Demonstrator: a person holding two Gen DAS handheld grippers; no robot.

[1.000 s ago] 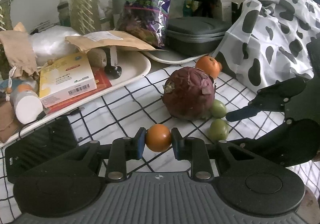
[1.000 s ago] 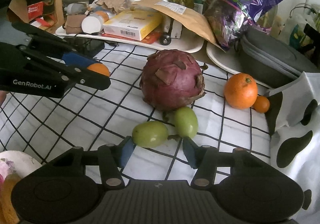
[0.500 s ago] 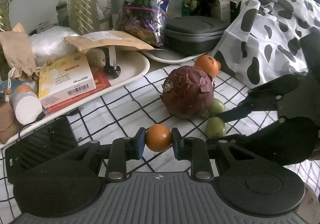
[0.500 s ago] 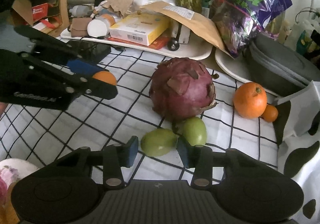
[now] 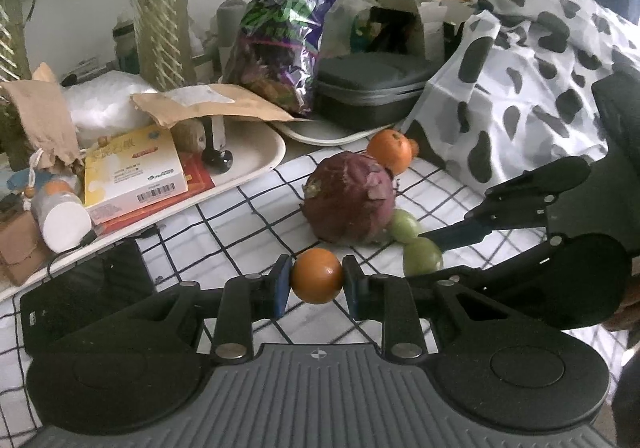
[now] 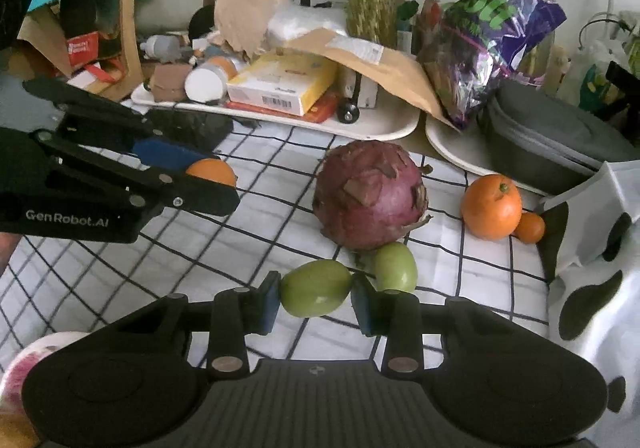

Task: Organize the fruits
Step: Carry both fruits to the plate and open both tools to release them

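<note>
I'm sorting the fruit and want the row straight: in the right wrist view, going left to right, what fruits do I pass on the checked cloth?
Small orange fruit in the left gripper → green fruit between the right gripper's pads → dragon fruit → big orange → small orange touching it.

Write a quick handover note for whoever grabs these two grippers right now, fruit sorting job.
Left gripper: shut on a small orange fruit.
Right gripper: pads at both sides of the near green fruit; a firm grip is unclear.
On the checked cloth: dragon fruit, second green fruit touching it, big orange, tiny orange beside it.
Done: one fruit picked.
Left: place both, then sort the rest.
</note>
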